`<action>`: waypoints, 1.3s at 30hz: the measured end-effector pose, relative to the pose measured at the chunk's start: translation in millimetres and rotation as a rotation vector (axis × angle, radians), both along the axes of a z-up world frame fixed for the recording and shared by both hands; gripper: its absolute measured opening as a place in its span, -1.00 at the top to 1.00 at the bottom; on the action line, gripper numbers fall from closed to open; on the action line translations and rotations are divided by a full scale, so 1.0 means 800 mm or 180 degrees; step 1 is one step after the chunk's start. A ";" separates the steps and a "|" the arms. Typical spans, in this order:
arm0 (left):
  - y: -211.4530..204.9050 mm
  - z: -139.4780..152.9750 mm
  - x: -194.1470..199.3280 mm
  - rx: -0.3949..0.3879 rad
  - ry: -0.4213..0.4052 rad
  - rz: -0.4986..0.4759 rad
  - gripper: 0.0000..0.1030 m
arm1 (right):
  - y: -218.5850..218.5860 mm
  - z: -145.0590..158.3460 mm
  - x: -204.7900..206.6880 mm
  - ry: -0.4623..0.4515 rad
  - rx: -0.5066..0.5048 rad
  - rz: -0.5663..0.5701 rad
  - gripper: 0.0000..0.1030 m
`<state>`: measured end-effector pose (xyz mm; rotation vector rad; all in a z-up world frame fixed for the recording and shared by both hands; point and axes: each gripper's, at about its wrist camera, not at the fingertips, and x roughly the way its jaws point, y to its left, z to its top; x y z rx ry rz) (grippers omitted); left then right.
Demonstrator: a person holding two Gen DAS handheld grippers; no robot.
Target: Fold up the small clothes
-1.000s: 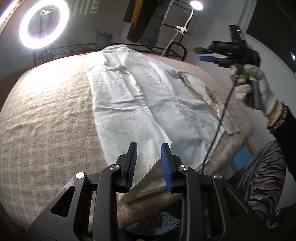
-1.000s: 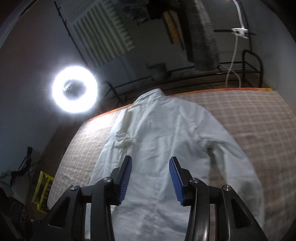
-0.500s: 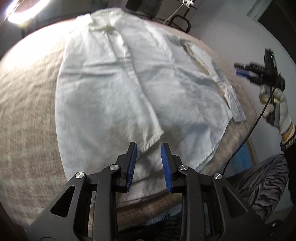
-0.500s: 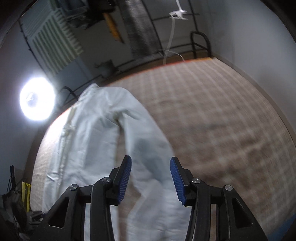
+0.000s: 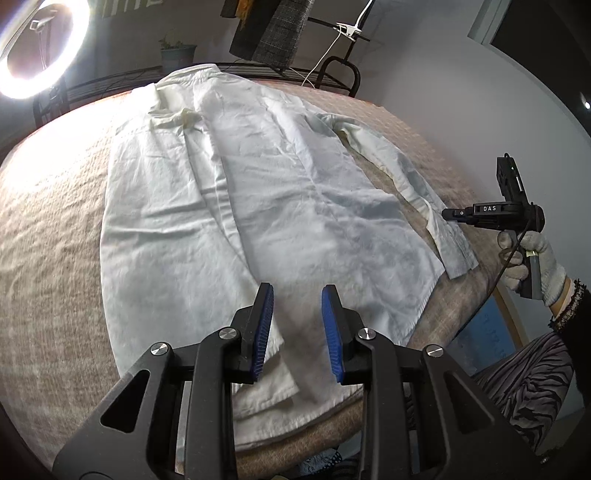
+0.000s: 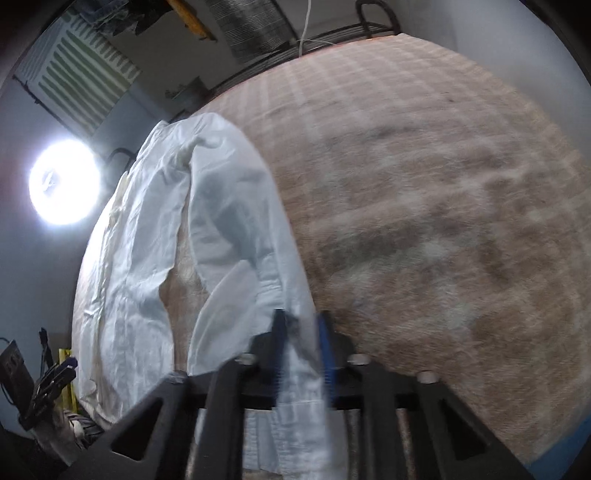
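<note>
- A white shirt [image 5: 258,206] lies spread flat on the tabletop [image 5: 48,258], which is covered in a beige checked cloth; in the left wrist view its collar sits at the upper middle of the frame and its hem runs to the lower middle, at the near edge of the tabletop.
- The left gripper [image 5: 297,332] hangs over the hem at the bottom centre of that view; its blue-padded jaws stand moderately apart with nothing between them, only shirt fabric showing below the gap.
- One sleeve [image 5: 402,184] stretches down the right side of the left wrist view, lying apart from the body of the shirt with a strip of the beige cloth between; its cuff [image 5: 456,254] ends near the right edge of the tabletop.
- The right gripper [image 6: 301,350] appears at the lower centre of its own view, motion-blurred; its jaws stand narrow with the cuff [image 6: 301,391] between them; the blur makes it hard to say how tightly they press.
- At the right of the left wrist view, a white-gloved hand [image 5: 528,258] holds that gripper's handle, just beside the cuff.
- A ring light [image 5: 40,48] glows at the upper left of the left wrist view; dark garments [image 5: 269,29] hang at the top behind the tabletop.
</note>
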<state>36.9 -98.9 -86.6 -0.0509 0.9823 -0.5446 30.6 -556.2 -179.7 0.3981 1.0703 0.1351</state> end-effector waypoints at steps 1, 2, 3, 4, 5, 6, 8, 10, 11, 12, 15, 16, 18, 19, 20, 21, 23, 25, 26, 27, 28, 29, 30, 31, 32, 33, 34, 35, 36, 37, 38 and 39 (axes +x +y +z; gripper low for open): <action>-0.001 0.000 0.000 0.0003 -0.0009 0.0004 0.49 | 0.001 0.002 0.002 -0.0004 0.0001 -0.0027 1.00; -0.001 0.000 0.000 0.0004 -0.0015 0.0003 0.49 | 0.004 0.005 0.003 -0.0022 -0.0020 -0.0068 1.00; -0.002 0.000 -0.001 0.0006 -0.0017 0.0000 0.49 | 0.006 0.010 0.004 -0.0059 -0.0026 -0.0096 1.00; -0.002 -0.001 -0.001 0.0014 -0.0021 -0.0006 0.49 | 0.009 0.021 0.005 -0.0144 -0.0050 -0.0132 1.00; -0.002 -0.001 -0.002 0.0024 -0.0028 -0.0008 0.49 | 0.016 0.033 0.006 -0.0243 -0.0089 -0.0137 1.00; -0.002 -0.002 -0.002 0.0037 -0.0038 -0.0003 0.49 | 0.022 0.044 0.007 -0.0345 -0.0114 -0.0118 1.00; 0.002 -0.001 -0.001 0.0034 -0.0042 0.0032 0.49 | 0.052 0.075 0.004 -0.0592 -0.0346 0.0015 1.00; 0.006 -0.001 0.001 0.0013 -0.0026 0.0084 0.49 | 0.087 0.097 0.000 -0.0791 -0.0603 0.0215 1.00; 0.010 -0.001 0.002 0.0001 -0.0017 0.0118 0.49 | 0.107 0.106 -0.003 -0.0882 -0.0734 0.0350 1.00; 0.014 0.000 0.003 -0.0014 -0.0011 0.0158 0.49 | 0.123 0.110 -0.005 -0.0931 -0.0789 0.0458 1.00; 0.026 0.002 0.005 -0.0061 0.0005 0.0254 0.49 | 0.181 0.111 -0.012 -0.1021 -0.1021 0.0905 1.00; 0.029 0.002 0.006 -0.0070 0.0008 0.0276 0.49 | 0.199 0.108 -0.015 -0.1038 -0.1107 0.1053 1.00; 0.036 0.001 0.007 -0.0097 0.0037 0.0329 0.49 | 0.235 0.097 -0.024 -0.1038 -0.1233 0.1370 1.00; 0.039 0.000 0.007 -0.0103 0.0049 0.0343 0.49 | 0.249 0.091 -0.027 -0.1023 -0.1249 0.1502 1.00; 0.041 0.000 0.008 -0.0104 0.0059 0.0361 0.49 | 0.264 0.082 -0.032 -0.0984 -0.1251 0.1651 1.00; 0.043 -0.001 0.008 -0.0103 0.0068 0.0378 0.49 | 0.280 0.072 -0.037 -0.0936 -0.1278 0.1815 1.00; 0.045 -0.002 0.008 -0.0106 0.0085 0.0399 0.49 | 0.306 0.051 -0.048 -0.0864 -0.1433 0.2071 1.00; 0.045 -0.001 0.007 -0.0119 0.0099 0.0402 0.49 | 0.319 0.036 -0.052 -0.0800 -0.1511 0.2187 1.00; 0.045 -0.001 0.007 -0.0129 0.0108 0.0403 0.49 | 0.322 0.030 -0.054 -0.0759 -0.1503 0.2232 1.00; 0.044 -0.002 0.007 -0.0148 0.0126 0.0395 0.49 | 0.323 0.027 -0.055 -0.0744 -0.1493 0.2252 1.00; 0.041 -0.003 0.006 -0.0168 0.0147 0.0377 0.49 | 0.322 0.026 -0.057 -0.0726 -0.1469 0.2270 1.00; 0.038 -0.003 0.006 -0.0181 0.0166 0.0353 0.49 | 0.320 0.026 -0.056 -0.0672 -0.1356 0.2313 0.88; 0.033 -0.004 0.005 -0.0187 0.0172 0.0329 0.49 | 0.316 0.027 -0.053 -0.0631 -0.1264 0.2312 0.84; 0.029 -0.004 0.003 -0.0203 0.0173 0.0308 0.49 | 0.311 0.033 -0.053 -0.0601 -0.1116 0.2310 0.53; 0.023 -0.005 0.003 -0.0233 0.0184 0.0285 0.49 | 0.301 0.042 -0.052 -0.0599 -0.0911 0.2310 0.33; 0.016 -0.006 0.002 -0.0289 0.0212 0.0256 0.49 | 0.295 0.051 -0.053 -0.0628 -0.0773 0.2296 0.31; 0.011 -0.007 0.002 -0.0336 0.0237 0.0234 0.42 | 0.289 0.060 -0.053 -0.0661 -0.0631 0.2287 0.32; 0.004 -0.008 0.002 -0.0396 0.0276 0.0211 0.25 | 0.280 0.070 -0.051 -0.0711 -0.0492 0.2268 0.32; -0.004 -0.010 0.001 -0.0462 0.0315 0.0193 0.19 | 0.271 0.081 -0.049 -0.0768 -0.0383 0.2216 0.32; -0.013 -0.011 0.001 -0.0517 0.0350 0.0175 0.15 | 0.263 0.089 -0.044 -0.0804 -0.0295 0.2164 0.32; -0.025 -0.014 0.000 -0.0572 0.0405 0.0135 0.15 | 0.250 0.099 -0.036 -0.0851 -0.0234 0.2052 0.32; -0.035 -0.016 -0.001 -0.0602 0.0440 0.0105 0.15 | 0.241 0.106 -0.028 -0.0877 -0.0240 0.1954 0.32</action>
